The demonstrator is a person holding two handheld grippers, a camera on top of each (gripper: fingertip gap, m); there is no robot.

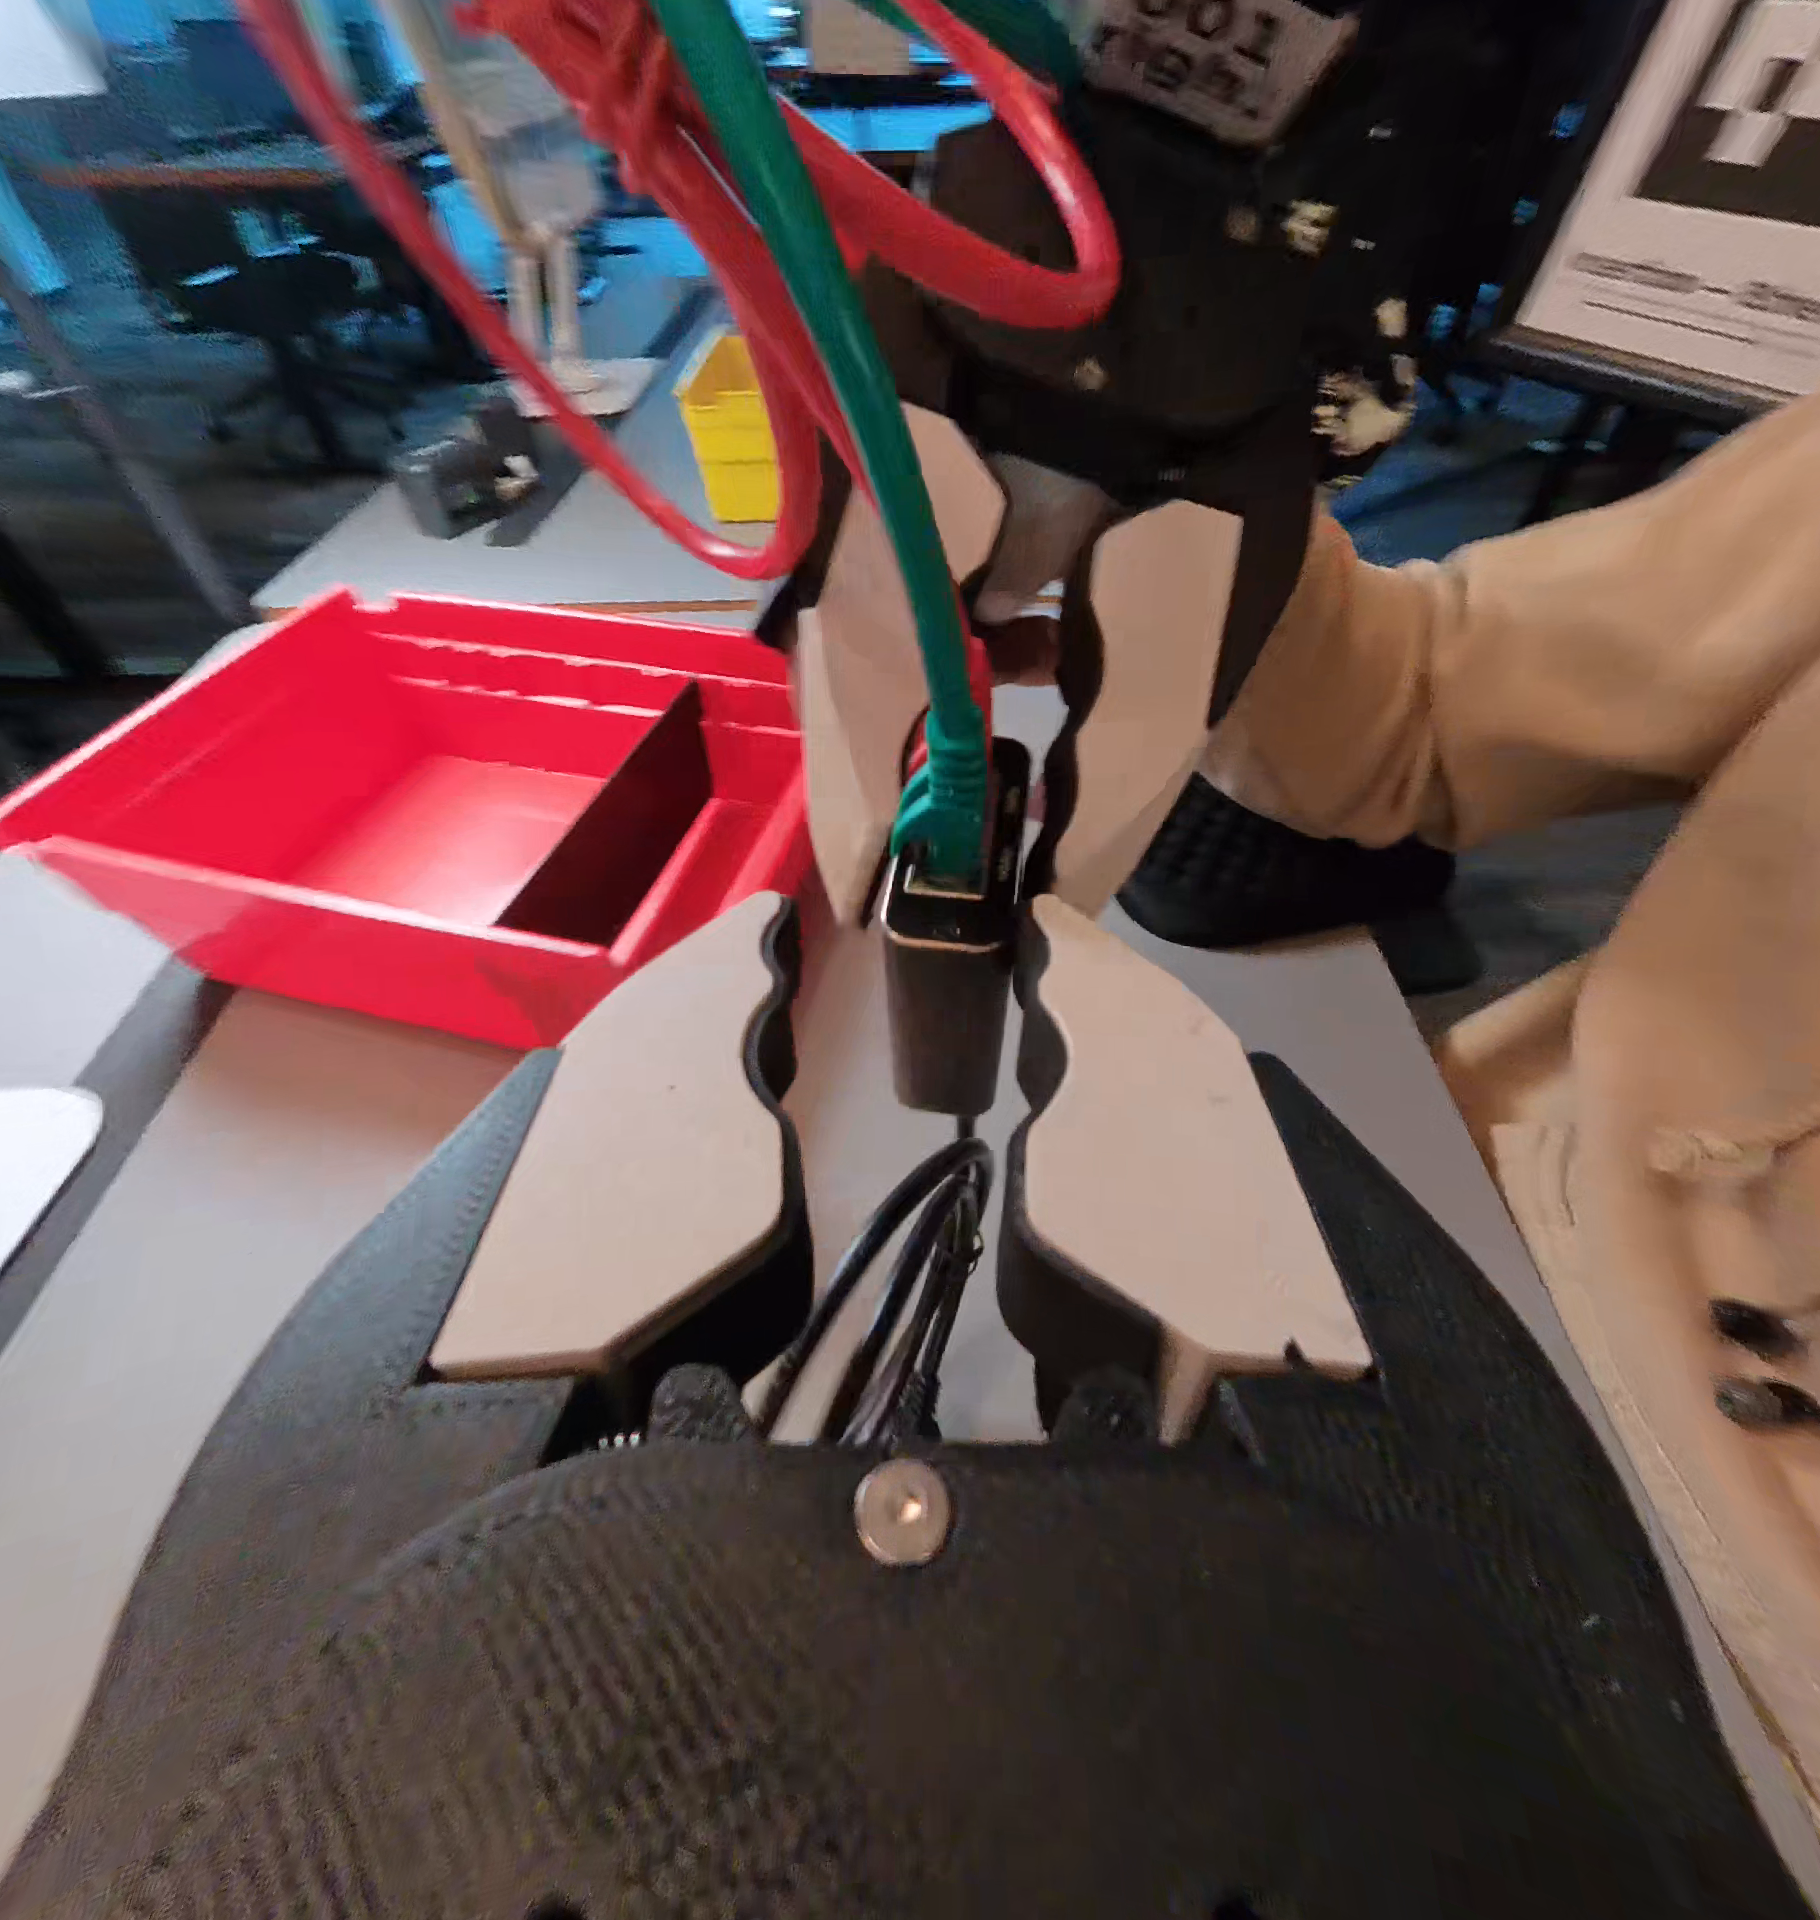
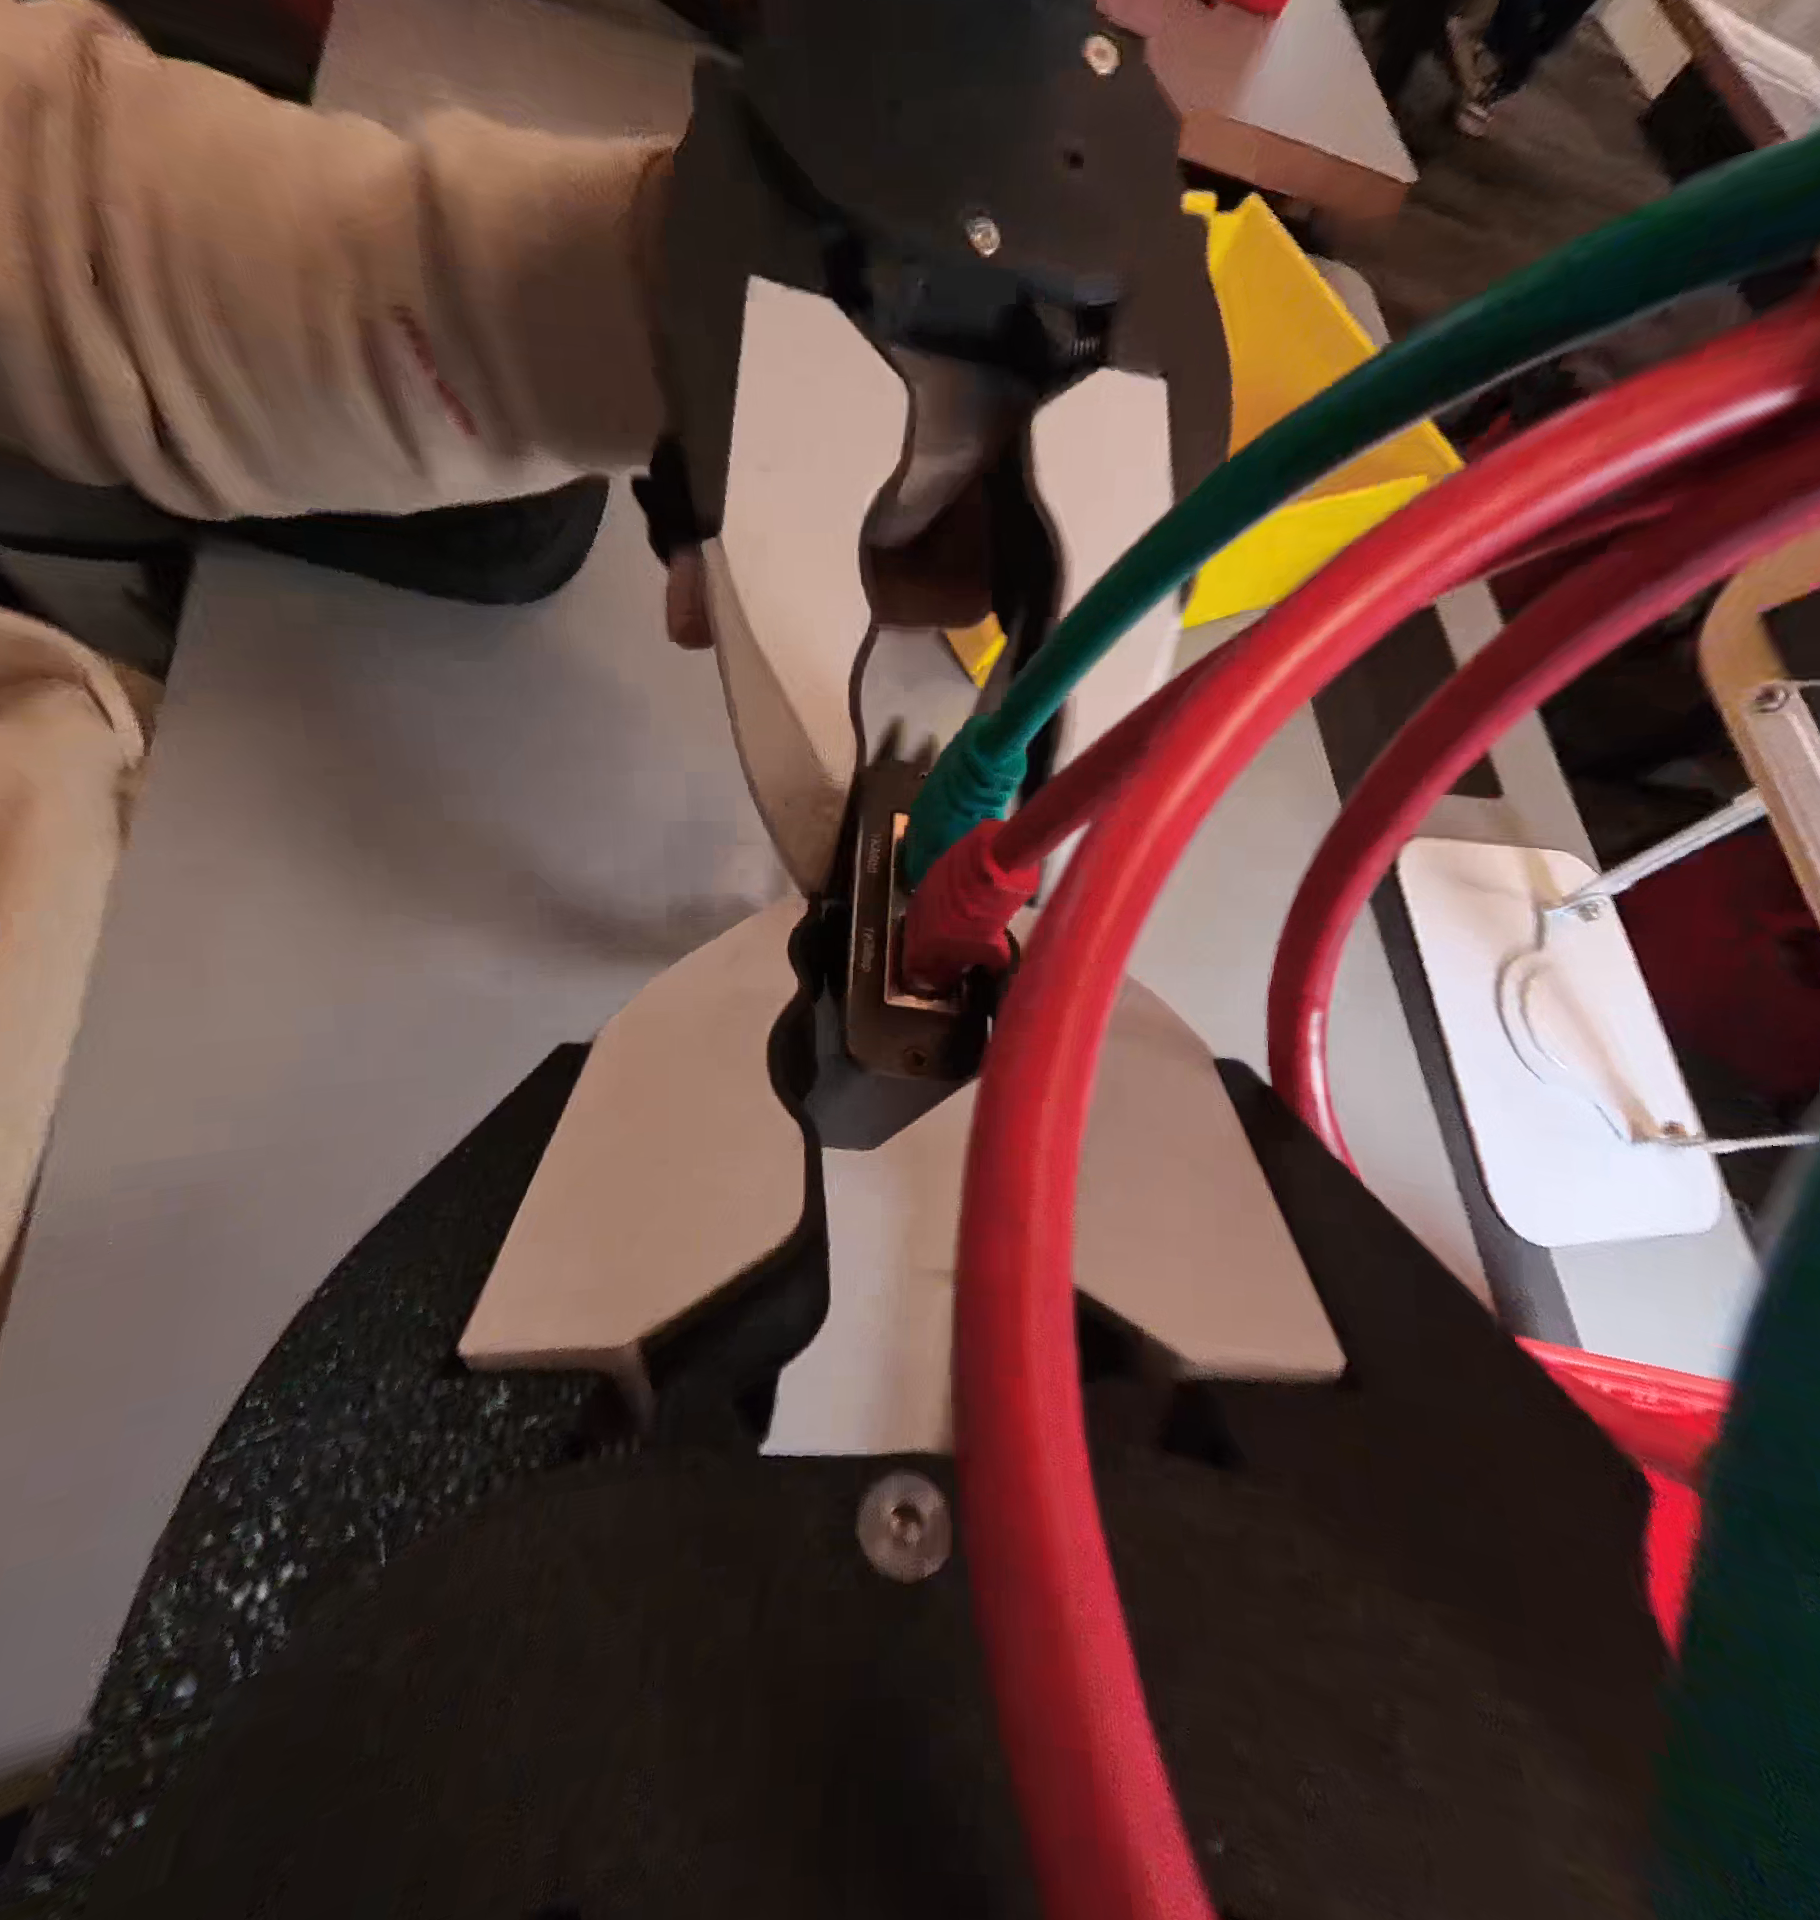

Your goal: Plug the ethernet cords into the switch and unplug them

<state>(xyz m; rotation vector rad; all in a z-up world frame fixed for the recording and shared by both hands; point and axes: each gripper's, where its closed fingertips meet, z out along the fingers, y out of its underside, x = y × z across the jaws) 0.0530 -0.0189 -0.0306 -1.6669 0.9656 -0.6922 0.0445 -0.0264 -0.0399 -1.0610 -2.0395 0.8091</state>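
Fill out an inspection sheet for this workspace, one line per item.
Surface: grey table, bare around the work.
Job's things: small black switch held above the table; green cord and red cord both plugged into it.
Clutter: red bin, empty, with a black divider; yellow bin farther off.
Grippers: left tongs shut on the switch; right tongs shut on its other end.
Cables: red and green loops hang over the right tongs; thin black lead runs from the switch.
Surroundings: office chairs and desks, blurred; a person's beige sleeve.
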